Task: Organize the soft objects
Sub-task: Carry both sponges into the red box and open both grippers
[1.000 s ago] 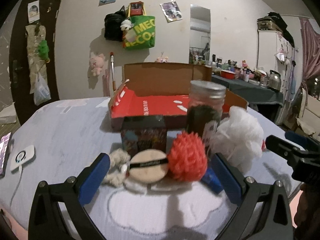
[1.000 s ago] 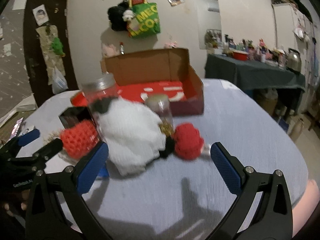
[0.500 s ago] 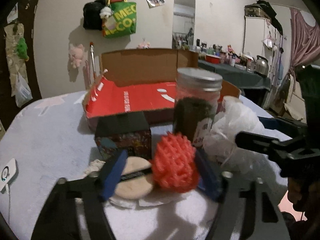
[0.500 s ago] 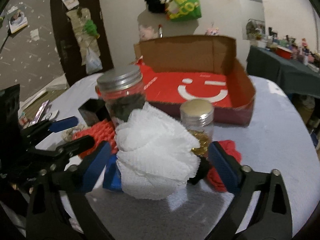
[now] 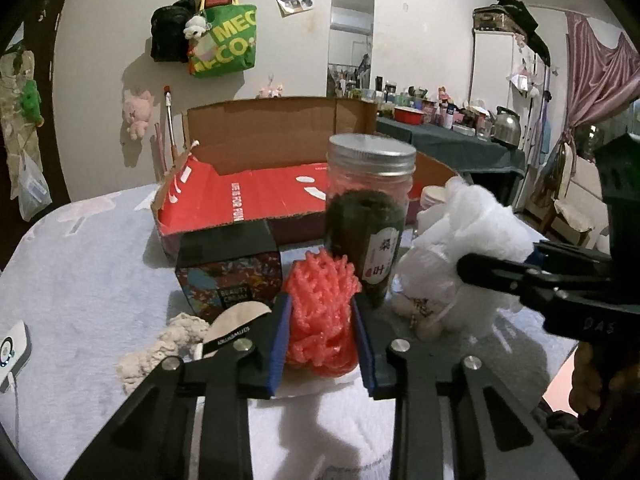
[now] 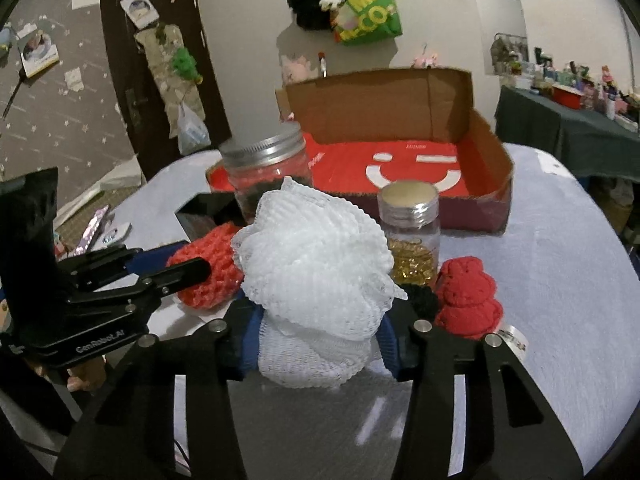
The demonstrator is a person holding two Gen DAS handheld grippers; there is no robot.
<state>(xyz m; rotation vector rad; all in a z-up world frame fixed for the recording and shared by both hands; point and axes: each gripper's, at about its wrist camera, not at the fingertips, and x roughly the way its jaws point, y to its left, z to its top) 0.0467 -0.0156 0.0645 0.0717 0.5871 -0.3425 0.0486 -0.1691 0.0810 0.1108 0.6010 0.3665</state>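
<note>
My left gripper [image 5: 320, 336] is shut on a coral knitted ball [image 5: 320, 316], squeezing it on the table. My right gripper [image 6: 318, 334] is shut on a white mesh bath pouf [image 6: 316, 276]; the pouf also shows at the right of the left wrist view [image 5: 460, 264]. The coral ball shows in the right wrist view [image 6: 208, 268], held by the left gripper. A red crocheted toy [image 6: 468, 300] and a black soft piece [image 6: 420, 300] lie right of the pouf. A beige powder puff [image 5: 236, 324] and a cream scrunchie [image 5: 160, 344] lie left of the coral ball.
An open cardboard box with a red floor [image 5: 264, 196] [image 6: 412, 168] stands behind the objects. A tall jar with a metal lid [image 5: 368, 216], a small jar of gold capsules [image 6: 410, 236] and a dark carton [image 5: 228, 276] stand among the soft things. A white charger [image 5: 12, 350] lies far left.
Both grippers moved forward and closed: the left onto the coral ball, the right onto the white pouf. Both were open a second ago.
</note>
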